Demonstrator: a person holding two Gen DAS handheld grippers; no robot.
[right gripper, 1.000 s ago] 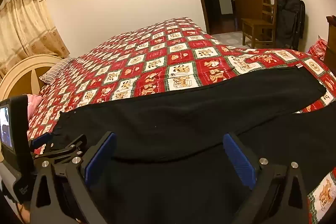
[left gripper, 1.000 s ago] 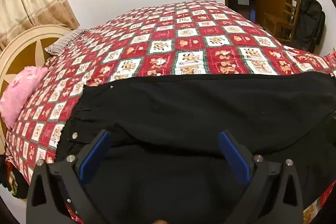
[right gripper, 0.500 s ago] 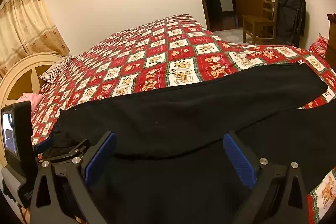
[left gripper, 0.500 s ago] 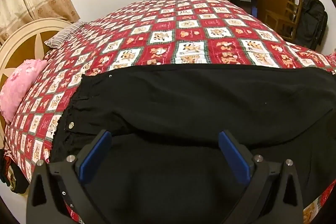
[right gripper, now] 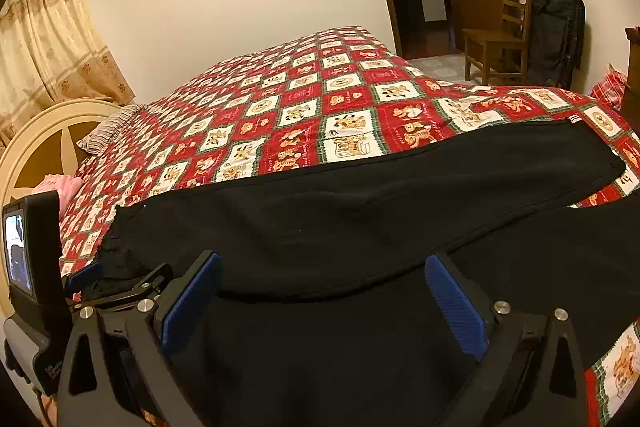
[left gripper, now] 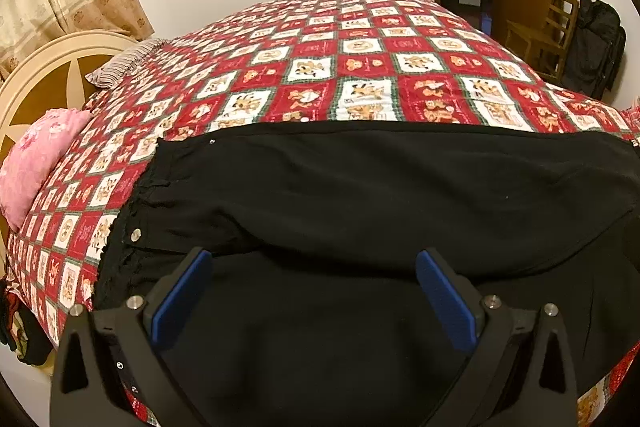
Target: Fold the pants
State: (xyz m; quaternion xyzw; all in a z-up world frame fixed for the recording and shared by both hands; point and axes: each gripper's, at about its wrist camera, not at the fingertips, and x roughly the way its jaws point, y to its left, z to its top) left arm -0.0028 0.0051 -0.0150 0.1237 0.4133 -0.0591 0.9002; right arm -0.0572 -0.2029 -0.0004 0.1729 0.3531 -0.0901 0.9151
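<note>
- Black fabric pants (left gripper: 380, 195) lie spread across the near edge of a bed covered by a red-and-white checked quilt with cartoon animal panels (left gripper: 360, 67). The far leg lies flat, and a second dark layer sits nearer the cameras, directly under both tools.
- Long axis of the garment runs left to right across both views. The gathered waistband with metal snap studs (left gripper: 136, 235) is at the left end, and the leg cuff (right gripper: 600, 155) tapers off at the right end.
- Left gripper (left gripper: 314, 283) hovers over the waist end with its blue-padded fingers (left gripper: 182, 297) spread wide and nothing between them. The waistband lies just ahead and to its left.
- Right gripper (right gripper: 322, 287) is likewise wide open and empty, its blue pads (right gripper: 456, 309) above the near layer of cloth around mid-leg. The cuff is well off to its right.
- Left tool body with a small screen (right gripper: 24, 247) shows at the left edge of the right wrist view, so the two tools sit close together near the waist.
- Judging from this, the left hand is nearer the waistband, while the right would have to travel along the leg to reach the cuff before any end-to-end fold.
- Whether either tool touches the cloth beneath cannot be told.
</note>
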